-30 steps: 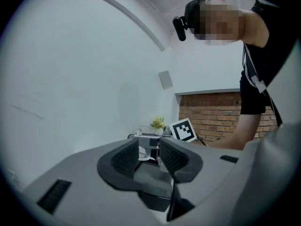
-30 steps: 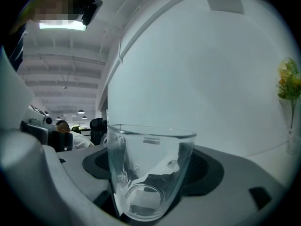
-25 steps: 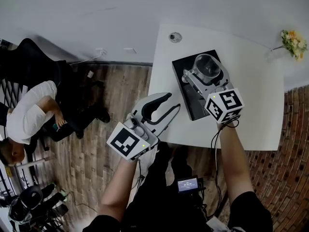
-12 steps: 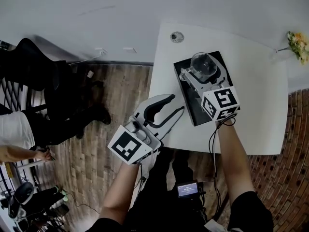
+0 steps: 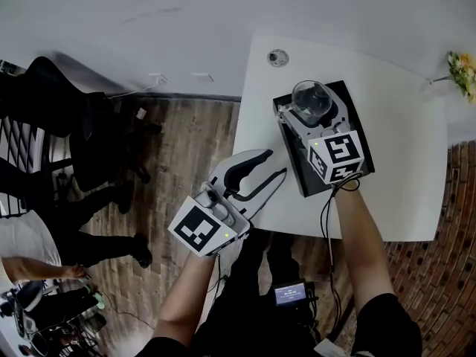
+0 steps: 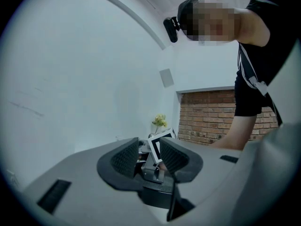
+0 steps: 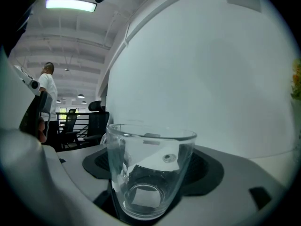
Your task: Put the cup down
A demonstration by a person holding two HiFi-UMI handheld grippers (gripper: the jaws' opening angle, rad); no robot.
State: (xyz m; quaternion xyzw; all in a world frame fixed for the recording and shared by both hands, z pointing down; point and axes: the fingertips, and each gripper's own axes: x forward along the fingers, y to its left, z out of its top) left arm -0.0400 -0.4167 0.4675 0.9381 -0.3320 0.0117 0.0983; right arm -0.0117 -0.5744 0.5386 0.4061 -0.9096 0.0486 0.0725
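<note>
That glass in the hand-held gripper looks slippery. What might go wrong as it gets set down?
1. The cup is smooth clear glass, squeezed only between the two jaws of the right hand-held gripper. If it is let go before its base sits flat, it may topple.
2. It is near the far end of the black tray, so it might land half off that edge and tip.

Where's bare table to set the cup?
Widest bare patch: table right of the tray, out to the flowers. Narrow strip between tray and round fitting. Crowded: near-left edge, where the open left gripper hangs, and the tray, under the right gripper holding the cup.
</note>
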